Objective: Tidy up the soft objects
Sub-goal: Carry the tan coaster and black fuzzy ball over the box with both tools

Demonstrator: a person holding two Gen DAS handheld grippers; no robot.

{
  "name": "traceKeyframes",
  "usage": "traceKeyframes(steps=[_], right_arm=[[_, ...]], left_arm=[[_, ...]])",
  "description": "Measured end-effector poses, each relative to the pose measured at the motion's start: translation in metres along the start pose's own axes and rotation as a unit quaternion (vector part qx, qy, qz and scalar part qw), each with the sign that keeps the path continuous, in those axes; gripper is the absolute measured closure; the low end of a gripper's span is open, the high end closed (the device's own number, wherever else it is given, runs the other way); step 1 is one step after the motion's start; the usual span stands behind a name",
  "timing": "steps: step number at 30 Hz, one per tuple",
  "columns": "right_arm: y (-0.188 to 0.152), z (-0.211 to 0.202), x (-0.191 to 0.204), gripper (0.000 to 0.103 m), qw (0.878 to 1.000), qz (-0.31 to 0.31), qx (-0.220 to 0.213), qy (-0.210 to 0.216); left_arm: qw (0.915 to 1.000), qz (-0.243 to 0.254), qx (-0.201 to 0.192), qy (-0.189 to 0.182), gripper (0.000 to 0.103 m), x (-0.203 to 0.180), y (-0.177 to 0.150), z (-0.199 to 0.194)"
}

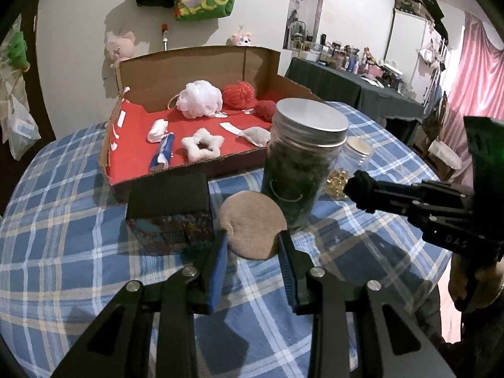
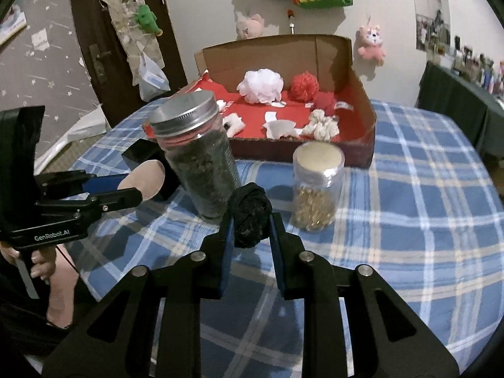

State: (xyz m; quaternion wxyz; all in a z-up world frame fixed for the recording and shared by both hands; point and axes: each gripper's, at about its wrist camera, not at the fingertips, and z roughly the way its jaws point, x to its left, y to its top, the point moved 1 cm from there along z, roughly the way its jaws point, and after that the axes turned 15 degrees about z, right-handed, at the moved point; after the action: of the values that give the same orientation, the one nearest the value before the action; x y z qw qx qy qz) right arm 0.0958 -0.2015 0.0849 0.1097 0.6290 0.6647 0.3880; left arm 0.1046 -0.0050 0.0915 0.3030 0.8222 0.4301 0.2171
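The left gripper (image 1: pixel 253 236) is clamped on a round beige puff (image 1: pixel 252 224), its blue pads pressing the puff's two edges and holding it clear of the blue plaid tablecloth (image 1: pixel 78 252). Just past its left finger stands a small dark box (image 1: pixel 170 211); just past its right finger stands a tall jar with a metal lid (image 1: pixel 302 163), filled with dark green matter. The right gripper (image 2: pixel 251 220) is clamped on a black wad of soft mesh (image 2: pixel 250 217), squeezed between its pads above the cloth. Just ahead of it to the right sits a smaller jar of golden beads (image 2: pixel 316 189); the tall jar is ahead to its left. Farther ahead of both grippers lies an open cardboard box lined in red (image 2: pixel 362 107), holding a white mesh pouf (image 2: pixel 261 86), red yarn balls (image 2: pixel 304 85) and other small soft pieces.
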Motion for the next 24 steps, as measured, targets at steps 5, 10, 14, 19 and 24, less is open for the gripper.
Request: traceKeyframes(steps=[5,10,14,19,24], right_arm=[[0.005,0.0,0.007,0.082,0.999,-0.021,-0.009,-0.025],[0.01,-0.001,0.012,0.082,0.999,-0.034,-0.015,-0.035],[0.013,-0.003,0.016,0.082,0.998,-0.044,-0.019,-0.041],[0.017,-0.004,0.015,0.082,0.997,-0.052,-0.021,-0.053],[0.023,-0.005,0.011,0.082,0.996,-0.055,-0.022,-0.061]], left_arm=[[0.9999,0.013,0.007,0.006,0.069,0.001,0.006,0.001],[0.9999,0.013,0.01,0.004,0.069,0.005,0.012,0.002],[0.9998,0.016,0.008,0.004,0.069,0.007,0.016,0.001],[0.9997,0.022,0.009,0.011,0.069,0.013,0.023,-0.001],[0.9995,0.02,0.013,0.018,0.069,0.022,0.025,-0.002]])
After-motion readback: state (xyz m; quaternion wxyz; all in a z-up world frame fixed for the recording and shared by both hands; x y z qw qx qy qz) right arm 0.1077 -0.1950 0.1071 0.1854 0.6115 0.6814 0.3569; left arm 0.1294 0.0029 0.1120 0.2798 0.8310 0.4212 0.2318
